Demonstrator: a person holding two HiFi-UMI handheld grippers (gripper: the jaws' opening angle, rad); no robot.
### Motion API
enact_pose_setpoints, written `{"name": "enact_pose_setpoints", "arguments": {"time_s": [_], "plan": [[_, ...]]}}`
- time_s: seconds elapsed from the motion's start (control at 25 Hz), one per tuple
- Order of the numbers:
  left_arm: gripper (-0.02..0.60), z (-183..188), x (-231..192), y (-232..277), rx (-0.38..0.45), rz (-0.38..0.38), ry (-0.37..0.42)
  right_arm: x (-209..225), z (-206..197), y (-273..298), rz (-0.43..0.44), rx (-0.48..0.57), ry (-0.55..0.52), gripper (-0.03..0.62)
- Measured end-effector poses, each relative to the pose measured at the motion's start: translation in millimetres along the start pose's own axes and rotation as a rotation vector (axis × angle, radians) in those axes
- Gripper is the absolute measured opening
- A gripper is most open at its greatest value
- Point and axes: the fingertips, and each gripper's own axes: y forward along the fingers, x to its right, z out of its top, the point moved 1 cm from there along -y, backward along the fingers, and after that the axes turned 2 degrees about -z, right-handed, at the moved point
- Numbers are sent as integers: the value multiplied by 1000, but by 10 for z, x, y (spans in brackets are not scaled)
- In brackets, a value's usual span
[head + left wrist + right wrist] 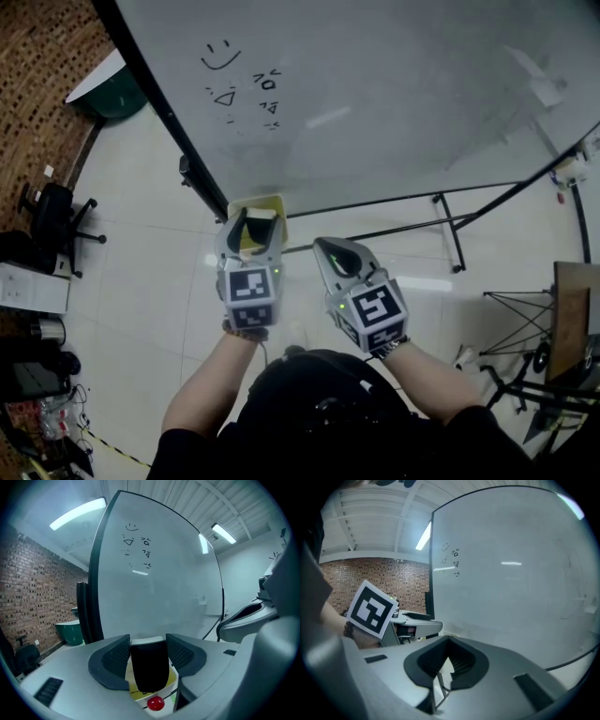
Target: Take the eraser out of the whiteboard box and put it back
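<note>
Eraser (149, 667): dark felt block with a white back, upright, clamped on both sides between the ribbed pads (115, 657) of the left tongs (148, 644). It hangs just over the yellow open-topped whiteboard box (275, 202). Small glossy red ball (156, 703) below. Right tongs (449, 644) closed, empty. Whiteboard (394, 94): hand-drawn smiley, triangle, scribbles I cannot read.

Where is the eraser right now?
Left of centre in the head view, the eraser is gripped between the jaws of the left gripper, right at the yellow box on the bottom edge of the whiteboard.
</note>
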Motion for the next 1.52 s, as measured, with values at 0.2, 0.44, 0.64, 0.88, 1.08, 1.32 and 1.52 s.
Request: {"name": "enact_pose_setpoints", "arguments": {"time_s": [0.2, 0.44, 0.64, 0.88, 1.08, 1.32, 1.52], "plan": [[241, -31, 5, -2, 0, -8, -1, -3, -31, -20, -2, 3, 2, 24], [256, -10, 6, -38, 13, -10, -13, -28, -41, -60, -2, -1, 4, 23], [256, -7, 47, -132, 3, -3, -24, -58, -11, -137, -3, 3, -9, 25], [256, -6, 122, -260, 14, 0, -19, -122, 5, -253, 10, 31, -18, 24], [247, -11, 211, -427, 21, 6, -15, -189, 8, -417, 17, 39, -17, 25], [220, 15, 360, -680, 38, 15, -11, -281, -16, -656, 34, 60, -38, 25], [176, 11, 486, -918, 47, 30, 1, -379, 3, -890, 47, 93, -48, 25]]}}
